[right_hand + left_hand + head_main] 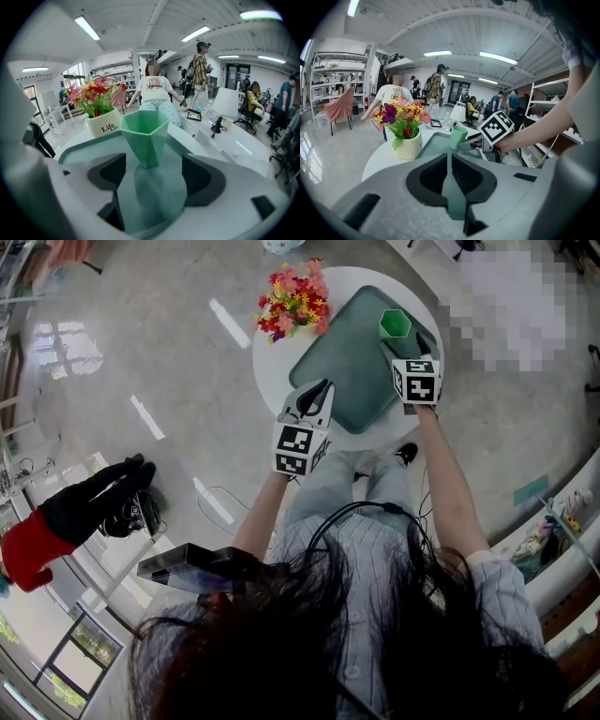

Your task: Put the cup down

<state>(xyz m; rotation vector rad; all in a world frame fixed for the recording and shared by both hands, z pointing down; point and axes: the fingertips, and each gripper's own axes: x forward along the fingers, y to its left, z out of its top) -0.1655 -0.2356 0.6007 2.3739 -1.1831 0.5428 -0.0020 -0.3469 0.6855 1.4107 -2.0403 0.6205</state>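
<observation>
near you, your left gripper (pixel 322 388) hangs over the near edge of the round white table (pixel 270 362), jaws pressed together on nothing. to the right, your right gripper (pixel 152 174) has its jaws spread wide, pads touching nothing, so it holds nothing. just past its tips the green cup (pixel 145 131) stands upright on the dark green tray (pixel 349 381), toward the tray's far right corner; by the look of it, the cup is already down.

the cup looks like hard, matte plastic: faceted walls, a narrow base, a wider open rim, and empty. expect it to be light and stiff, not slippery, but easy to tip from that small foot. if you take it again, set the pads on two opposite flat faces about halfway up, not on the rim.

the tray is smooth, with rounded corners and a low raised lip. farther left sits a cream, glossy flower pot (pixel 102 125) — red lettering on its side, with bright red, yellow and pink flowers (pixel 295 298) above it.
</observation>
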